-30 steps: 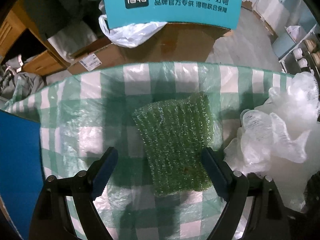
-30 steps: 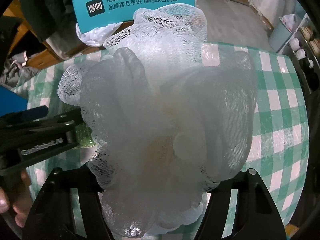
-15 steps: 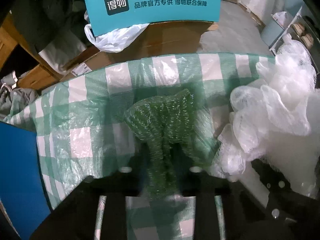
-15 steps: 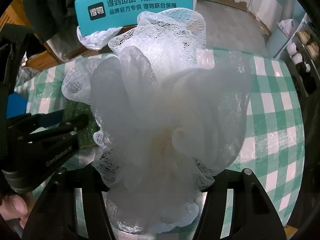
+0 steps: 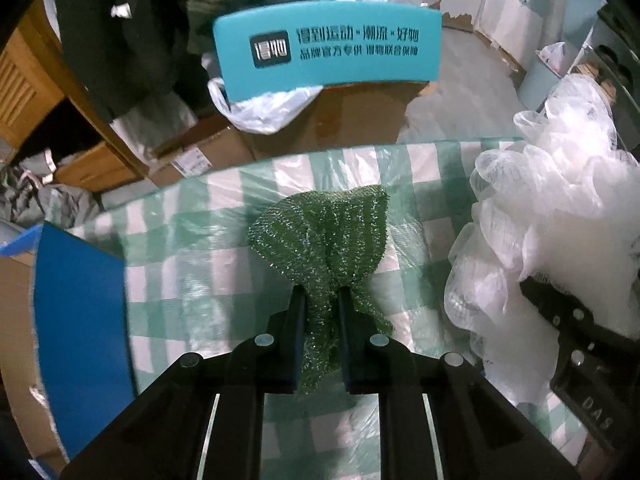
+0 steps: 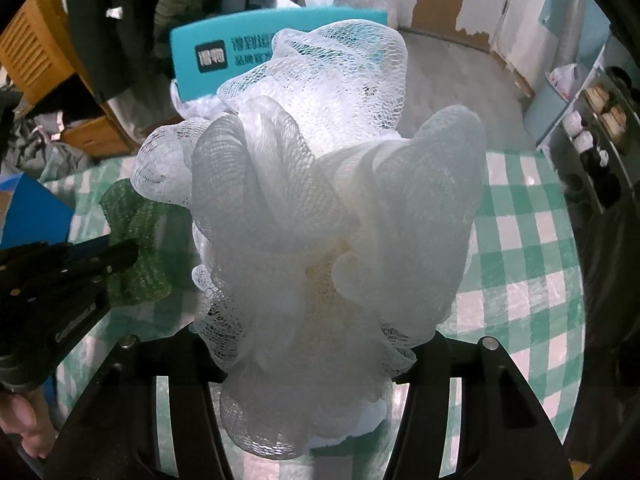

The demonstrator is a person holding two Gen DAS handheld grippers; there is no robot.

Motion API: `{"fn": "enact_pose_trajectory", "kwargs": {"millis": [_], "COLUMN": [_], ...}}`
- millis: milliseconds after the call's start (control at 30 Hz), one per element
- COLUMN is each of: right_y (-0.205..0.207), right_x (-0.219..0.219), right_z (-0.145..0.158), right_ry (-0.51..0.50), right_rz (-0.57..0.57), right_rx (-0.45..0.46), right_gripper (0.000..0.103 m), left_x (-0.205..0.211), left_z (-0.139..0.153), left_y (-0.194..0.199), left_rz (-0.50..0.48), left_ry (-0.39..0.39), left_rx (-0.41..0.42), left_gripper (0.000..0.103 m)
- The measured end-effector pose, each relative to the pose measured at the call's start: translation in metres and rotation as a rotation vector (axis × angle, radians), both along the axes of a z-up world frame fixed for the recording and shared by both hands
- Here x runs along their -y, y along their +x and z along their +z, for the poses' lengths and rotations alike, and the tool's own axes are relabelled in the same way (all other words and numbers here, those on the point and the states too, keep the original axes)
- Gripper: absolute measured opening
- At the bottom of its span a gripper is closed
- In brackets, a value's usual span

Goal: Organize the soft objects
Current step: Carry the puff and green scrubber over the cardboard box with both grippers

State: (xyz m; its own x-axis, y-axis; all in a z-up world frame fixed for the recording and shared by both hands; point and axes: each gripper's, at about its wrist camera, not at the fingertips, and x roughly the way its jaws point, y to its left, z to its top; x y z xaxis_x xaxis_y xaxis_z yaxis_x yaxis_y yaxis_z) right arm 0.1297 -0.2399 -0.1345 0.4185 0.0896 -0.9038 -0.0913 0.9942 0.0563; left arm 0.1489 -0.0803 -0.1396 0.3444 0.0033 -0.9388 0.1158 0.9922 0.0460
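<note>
Left claw [image 5: 320, 292], wide a second ago, has just been closing and now pinches the green scrubber [image 5: 324, 240], lifted off the checked bench [image 5: 180, 248]. Right claw [image 6: 308, 344], also narrowing, grips the white bath pouf [image 6: 320, 208]; only its view shows a fingertip [image 6: 24, 428].

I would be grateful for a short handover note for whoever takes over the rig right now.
Left gripper: jaws have just been closing, now pinching the green scouring cloth, bunched between them.
Right gripper: jaws have just been closing on the white mesh bath pouf, which fills them.
Both things are held over the green checked tablecloth.
Done: both picked up.
Left: set each down; no destination is evident in these views.
</note>
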Motion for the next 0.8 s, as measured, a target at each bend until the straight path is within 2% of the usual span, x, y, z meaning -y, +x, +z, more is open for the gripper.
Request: {"fn": "enact_pose_trajectory", "kwargs": {"millis": [100,433,800], "right_y": [-0.004,-0.029,-0.06], "right_x": [-0.004,-0.016,-0.031], "right_z": [0.011,0.048,0.081], "right_ry": [0.001,0.004,0.041], "right_rz": [0.01,0.051,0.1], "right_rx": [0.016,0.068,0.123], "right_gripper": [0.054,0.054,0.054], "left_x": [-0.005,-0.028,-0.045], "left_z": [0.014,0.059,0.094], "left_y": [-0.009,-0.043,-0.081], "left_rz": [-0.006,-0.017,-0.041], "left_ry": [0.034,0.035,0.024], "left_rx": [0.037,0.11,0.183], "left_gripper": [0.014,0.014,0.014]}}
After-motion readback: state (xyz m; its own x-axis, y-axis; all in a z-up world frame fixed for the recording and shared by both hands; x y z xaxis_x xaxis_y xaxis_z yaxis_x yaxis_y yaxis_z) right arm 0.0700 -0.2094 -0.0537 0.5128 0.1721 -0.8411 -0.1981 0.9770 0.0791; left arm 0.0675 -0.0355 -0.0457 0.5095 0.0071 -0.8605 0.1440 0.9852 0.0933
